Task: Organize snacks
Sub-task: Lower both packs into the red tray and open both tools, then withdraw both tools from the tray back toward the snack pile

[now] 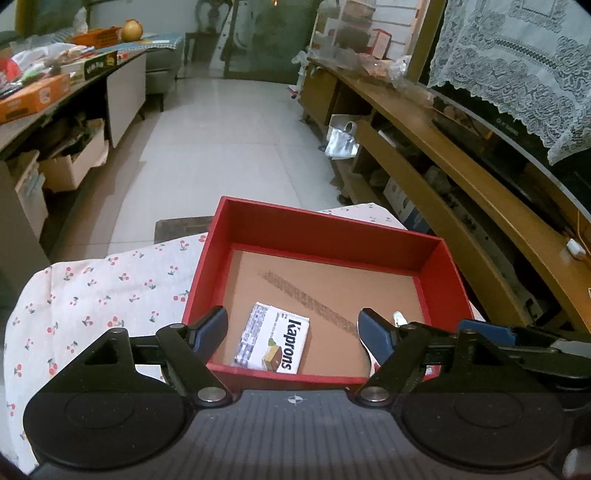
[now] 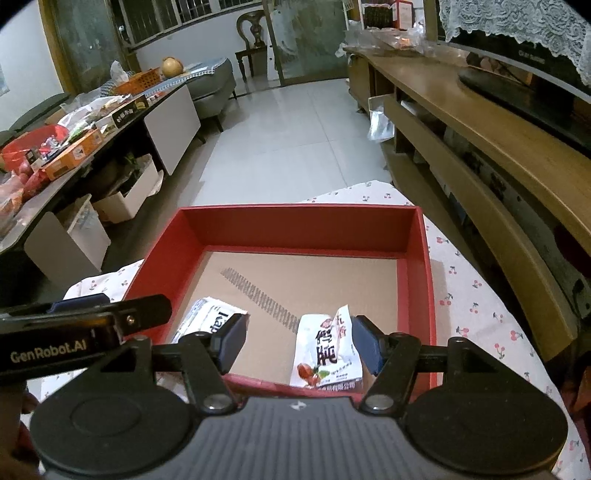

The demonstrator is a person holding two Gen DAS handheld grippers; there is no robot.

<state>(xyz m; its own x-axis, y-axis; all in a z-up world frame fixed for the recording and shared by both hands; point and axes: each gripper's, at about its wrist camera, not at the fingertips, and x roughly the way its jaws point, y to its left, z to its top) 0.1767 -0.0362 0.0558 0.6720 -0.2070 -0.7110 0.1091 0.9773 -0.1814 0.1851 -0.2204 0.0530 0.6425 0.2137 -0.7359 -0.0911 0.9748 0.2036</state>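
A cloth printed with small red cherries covers the support, draping off its rounded edges toward the pale tiled floor. Directly on the cloth sits a red box, open-topped, with a brown cardboard bottom. In the left wrist view the bare cloth spreads from the box toward nine o'clock; in the right wrist view it shows mostly toward three o'clock.

We see a cherry-print cloth over the bench, a pale tiled floor beyond, a long wooden cabinet with a lace cover, a cluttered side table, and a wooden chair.
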